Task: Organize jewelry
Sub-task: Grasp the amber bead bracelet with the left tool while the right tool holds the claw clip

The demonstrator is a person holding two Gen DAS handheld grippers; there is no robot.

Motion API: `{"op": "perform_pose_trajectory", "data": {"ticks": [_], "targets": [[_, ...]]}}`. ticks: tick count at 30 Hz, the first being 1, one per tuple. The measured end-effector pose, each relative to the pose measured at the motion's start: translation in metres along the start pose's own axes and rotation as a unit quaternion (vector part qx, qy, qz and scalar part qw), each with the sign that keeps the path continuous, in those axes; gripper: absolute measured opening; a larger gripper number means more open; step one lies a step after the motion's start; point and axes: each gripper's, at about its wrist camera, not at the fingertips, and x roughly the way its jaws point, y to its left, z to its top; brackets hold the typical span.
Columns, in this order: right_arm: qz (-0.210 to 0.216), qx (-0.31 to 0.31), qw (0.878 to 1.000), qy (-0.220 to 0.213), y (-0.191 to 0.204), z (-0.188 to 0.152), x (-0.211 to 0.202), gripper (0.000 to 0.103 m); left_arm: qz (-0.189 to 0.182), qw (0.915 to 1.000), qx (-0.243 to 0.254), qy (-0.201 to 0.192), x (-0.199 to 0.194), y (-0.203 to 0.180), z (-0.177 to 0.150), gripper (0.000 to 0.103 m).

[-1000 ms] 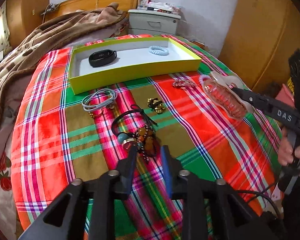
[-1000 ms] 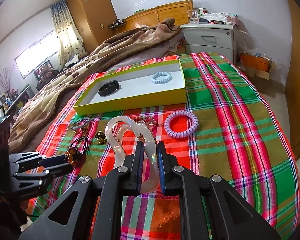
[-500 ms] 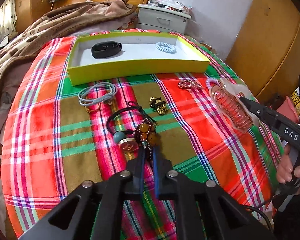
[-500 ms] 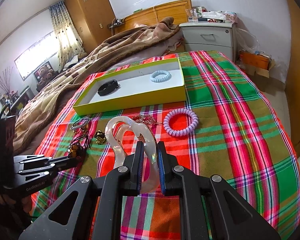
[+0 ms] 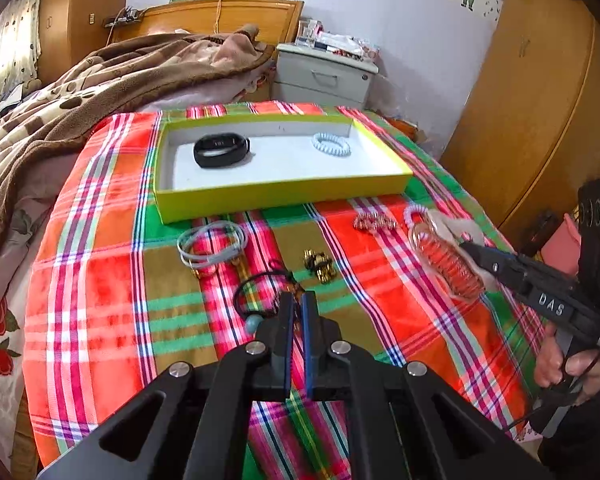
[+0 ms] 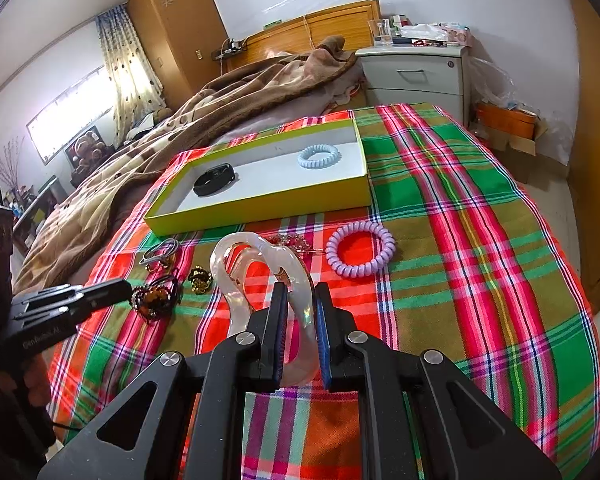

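Beaded bracelet [image 6: 155, 299] pinched between left fingers [image 6: 112, 289].

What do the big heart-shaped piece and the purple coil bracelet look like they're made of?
The heart-shaped piece looks like clear glossy acrylic or resin, possibly glass: the plaid shows through it and its edges catch highlights. The purple coil bracelet looks like soft matte plastic, moulded in a springy phone-cord spiral.

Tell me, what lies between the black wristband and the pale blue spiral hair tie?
Only the bare white floor of the yellow-green box, in both wrist views.
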Motion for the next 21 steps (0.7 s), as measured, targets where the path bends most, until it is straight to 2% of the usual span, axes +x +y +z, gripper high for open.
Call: {"op": "perform_pose_trajectory", "data": {"ticks": [3,7,11,12,15,19,21], "targets": [[0.000,0.000,1.000,0.001,0.000,0.001,0.000,0.014,-0.003,1.0000,-0.004,-0.001,0.000,0.003,0.005,0.004],[0.002,0.002,1.000,0.001,-0.001,0.000,0.000,0.014,-0.006,0.9997,0.007,0.024,0.007,0.001,0.002,0.006],[0.004,0.004,1.000,0.004,-0.002,-0.001,0.003,0.014,0.003,0.9995,0.018,0.028,0.010,-0.004,0.001,0.034],[0.004,0.004,1.000,0.005,-0.001,-0.001,0.003,0.014,-0.003,0.9993,0.018,0.032,0.014,-0.004,0.002,0.034],[0.006,0.003,1.000,0.005,-0.001,-0.001,0.003,0.014,0.025,0.9984,0.031,0.041,0.024,-0.008,0.004,0.035],[0.006,0.004,1.000,0.006,-0.002,-0.001,0.004,0.014,0.033,0.9968,0.044,0.058,0.037,-0.013,0.004,0.034],[0.007,0.004,1.000,0.005,-0.001,0.000,0.004,0.014,0.049,0.9952,0.052,0.067,0.042,-0.016,0.002,0.025]]}}
